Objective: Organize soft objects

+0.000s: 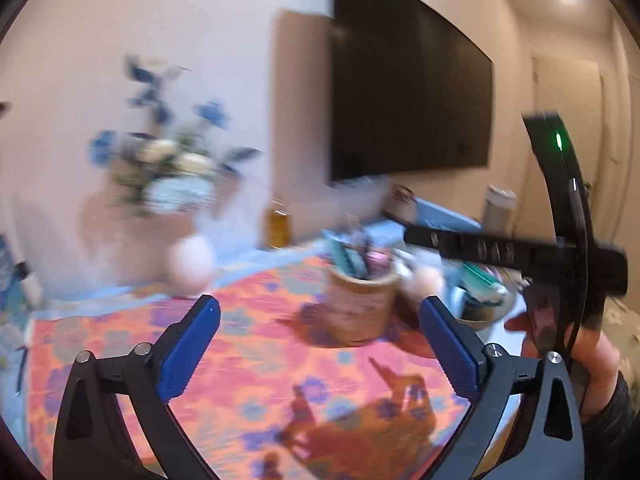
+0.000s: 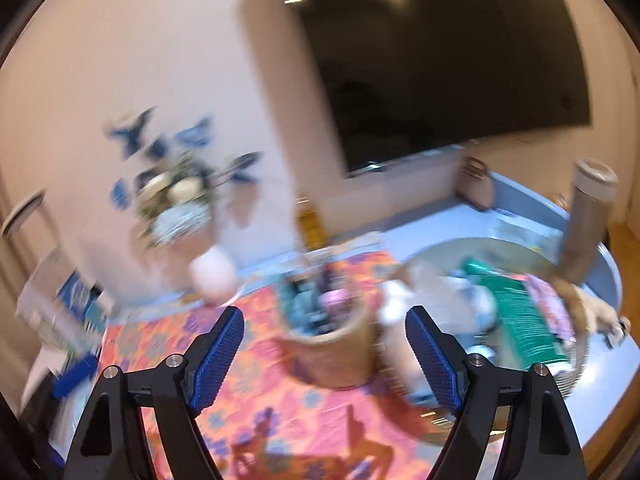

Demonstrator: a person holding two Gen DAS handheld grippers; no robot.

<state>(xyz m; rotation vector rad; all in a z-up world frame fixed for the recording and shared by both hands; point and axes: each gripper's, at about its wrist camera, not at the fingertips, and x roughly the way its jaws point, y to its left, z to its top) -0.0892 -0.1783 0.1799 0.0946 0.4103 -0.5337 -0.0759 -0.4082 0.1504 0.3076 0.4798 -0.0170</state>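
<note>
My left gripper [image 1: 319,302] hangs open over an orange and pink flowered cloth [image 1: 248,360], with nothing between its blue pads. Beyond it stands a wooden cup [image 1: 362,306] stuffed with small items. My right gripper [image 2: 325,312] is open too and empty, and the same cup [image 2: 332,344] stands just past its fingers. To the right, a woven basket [image 2: 576,356] holds a teal ribbed item [image 2: 520,316], a pink item [image 2: 548,304] and pale soft-looking things [image 2: 394,304], all blurred.
A flower arrangement [image 1: 172,160] and a pale pink round object [image 1: 190,266] stand by the wall. A large dark screen [image 1: 408,92] hangs behind. A tall tumbler [image 2: 588,216] stands at the right. A hand [image 1: 600,352] holds a black tool at the right edge.
</note>
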